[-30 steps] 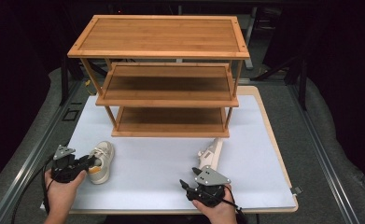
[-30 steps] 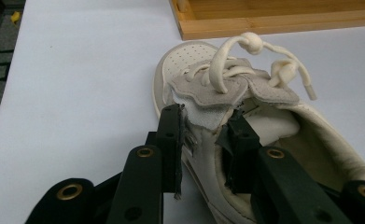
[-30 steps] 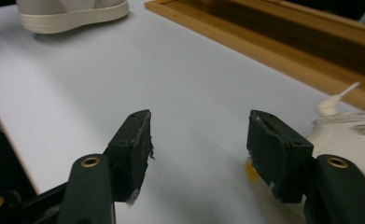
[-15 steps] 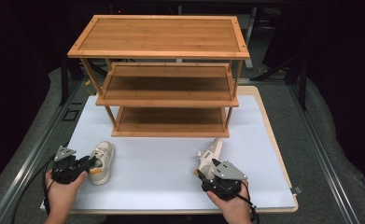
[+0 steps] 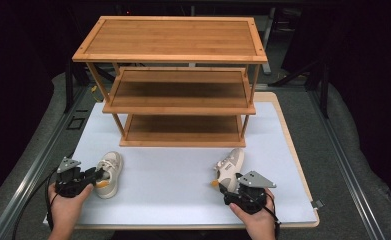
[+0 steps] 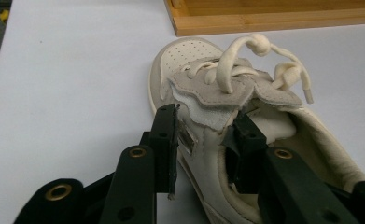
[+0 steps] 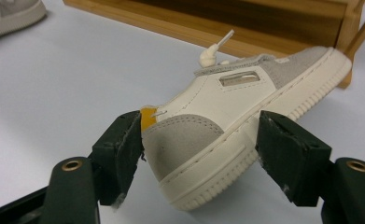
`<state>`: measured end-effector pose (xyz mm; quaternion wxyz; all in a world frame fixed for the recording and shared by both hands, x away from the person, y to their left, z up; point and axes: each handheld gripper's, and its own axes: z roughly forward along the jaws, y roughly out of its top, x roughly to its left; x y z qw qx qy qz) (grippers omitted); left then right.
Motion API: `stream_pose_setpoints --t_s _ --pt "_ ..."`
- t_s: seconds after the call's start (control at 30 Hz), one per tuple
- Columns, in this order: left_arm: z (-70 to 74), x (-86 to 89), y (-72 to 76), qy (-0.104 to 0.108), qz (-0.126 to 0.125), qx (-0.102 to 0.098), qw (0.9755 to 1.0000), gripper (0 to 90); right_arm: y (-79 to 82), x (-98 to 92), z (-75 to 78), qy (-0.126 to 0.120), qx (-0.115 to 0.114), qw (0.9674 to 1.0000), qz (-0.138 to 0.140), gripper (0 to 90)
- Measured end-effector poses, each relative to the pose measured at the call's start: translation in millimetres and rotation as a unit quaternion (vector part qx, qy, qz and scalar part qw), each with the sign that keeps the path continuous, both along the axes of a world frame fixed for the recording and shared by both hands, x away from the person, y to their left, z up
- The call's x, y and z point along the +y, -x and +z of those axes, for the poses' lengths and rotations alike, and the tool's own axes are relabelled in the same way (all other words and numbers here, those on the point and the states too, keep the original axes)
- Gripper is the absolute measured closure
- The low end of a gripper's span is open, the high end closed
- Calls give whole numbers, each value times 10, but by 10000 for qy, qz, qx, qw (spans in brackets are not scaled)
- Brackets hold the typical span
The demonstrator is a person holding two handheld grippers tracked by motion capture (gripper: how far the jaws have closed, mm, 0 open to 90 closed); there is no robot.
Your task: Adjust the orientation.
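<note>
**Both shoes at grip stage: slip risk left, tip risk right**

At lower left of the high view, the left gripper (image 5: 97, 176) meets the left shoe (image 5: 109, 173) on the white mat (image 5: 173, 170); at lower right, the right gripper (image 5: 231, 186) sits at the heel of the right shoe (image 5: 229, 166), which lies on its side in front of the wooden rack (image 5: 175, 90).

Left gripper view: jaws straddle the shoe's side wall (image 6: 208, 144), one inside the opening, and have just been opening. Whether the pads press, cannot tell. Soft wall could fold and slip out on lift.

Right gripper view: jaws have just been opening, released, gap on the sole side of the heel (image 7: 185, 140). Closing off-centre could spin the shoe away.
</note>
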<state>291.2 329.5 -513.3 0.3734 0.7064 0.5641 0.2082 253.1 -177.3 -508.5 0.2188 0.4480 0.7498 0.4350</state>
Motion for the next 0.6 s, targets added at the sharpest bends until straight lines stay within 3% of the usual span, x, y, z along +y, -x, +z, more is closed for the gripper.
stream_pose_setpoints --t_s 0.1,0.27,0.33,0.37,0.4,0.47,0.6 --pt "-4 8 -1 22 -3 9 10000 656 -4 -105 -6 -256 183 9995 -45 310" --pt "-5 14 -3 61 0 20 10000 656 18 -219 -49 -23 305 9995 -4 304" --pt "-6 14 -2 73 9 14 10000 655 27 -294 -76 -116 405 9991 10 292" --pt "-8 13 -3 67 4 5 10000 655 35 -379 -89 -322 487 9983 13 293" --pt "-8 13 -3 67 4 5 10000 656 35 -379 -89 -322 487 9983 13 293" --pt "-8 13 -2 81 19 9 10000 656 39 -455 -106 -459 700 9965 -46 293" --pt "-9 15 0 80 12 8 10000 655 65 -423 -91 -290 602 9978 -30 311"
